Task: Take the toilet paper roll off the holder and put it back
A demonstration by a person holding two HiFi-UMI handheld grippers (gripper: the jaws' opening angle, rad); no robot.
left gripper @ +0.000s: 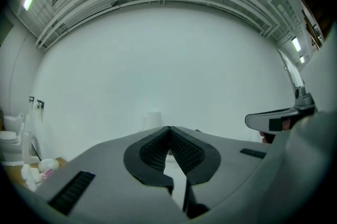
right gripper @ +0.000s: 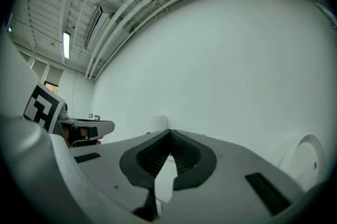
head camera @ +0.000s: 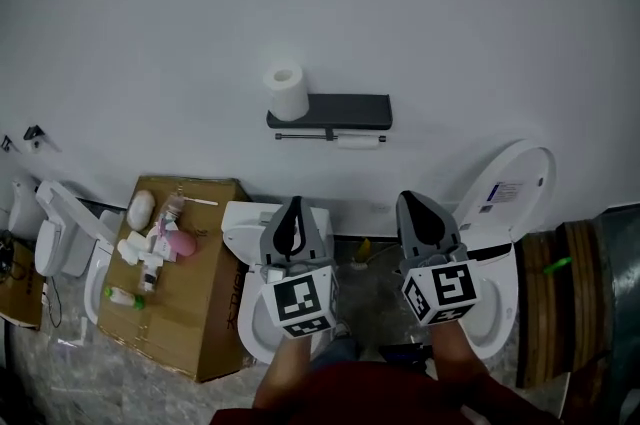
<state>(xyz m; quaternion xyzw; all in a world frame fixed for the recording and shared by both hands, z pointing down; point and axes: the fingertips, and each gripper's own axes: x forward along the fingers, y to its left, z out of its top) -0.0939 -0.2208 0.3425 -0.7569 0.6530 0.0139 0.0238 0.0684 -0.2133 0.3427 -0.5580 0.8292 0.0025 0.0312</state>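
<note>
A white toilet paper roll stands upright on the left end of a black wall shelf. Under the shelf runs the holder bar, with a thin white roll on its right half. My left gripper and right gripper are side by side well below the shelf, both pointing at the wall, both shut with nothing between the tips. In the left gripper view the roll shows faintly above the touching tips. The right gripper view shows the roll just left of its touching tips.
A white toilet with raised lid stands at the right, another white toilet below the left gripper. A cardboard box holding bottles and small items is at the left, more white fixtures beyond it. A wooden barrel stands at far right.
</note>
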